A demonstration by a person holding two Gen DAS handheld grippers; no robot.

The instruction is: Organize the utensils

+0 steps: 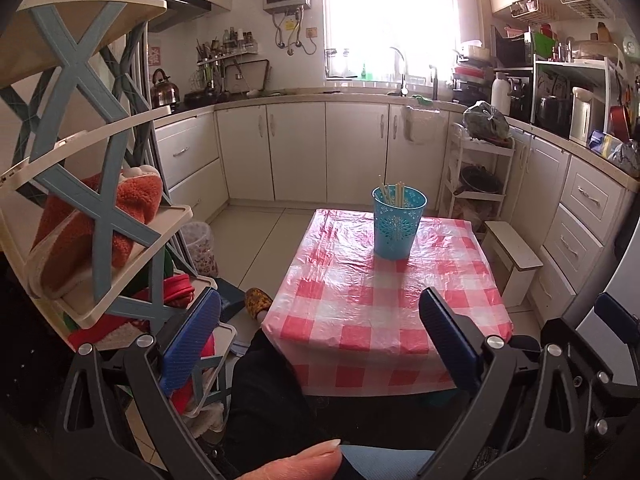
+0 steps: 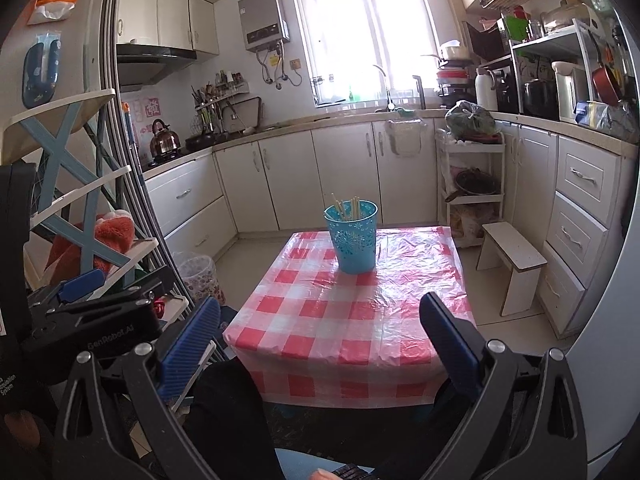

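A blue plastic cup (image 1: 399, 224) (image 2: 352, 238) stands upright on the far part of a small table with a red and white checked cloth (image 1: 384, 304) (image 2: 352, 320). Several pale chopsticks (image 1: 394, 193) (image 2: 347, 207) stick up out of the cup. My left gripper (image 1: 320, 336) is held back from the table's near edge, open, with nothing between its blue pads. My right gripper (image 2: 320, 340) is likewise open and empty, short of the near edge. The left gripper's body (image 2: 92, 320) shows at the left of the right wrist view.
A shelf rack with blue cross braces (image 1: 92, 184) (image 2: 68, 200) holding an orange plush slipper (image 1: 100, 220) stands close on the left. A small white stool (image 1: 516, 256) (image 2: 516, 264) sits right of the table. The person's dark-clad leg (image 1: 264, 392) and thumb (image 1: 296, 462) are below. Kitchen cabinets (image 1: 296, 148) line the back.
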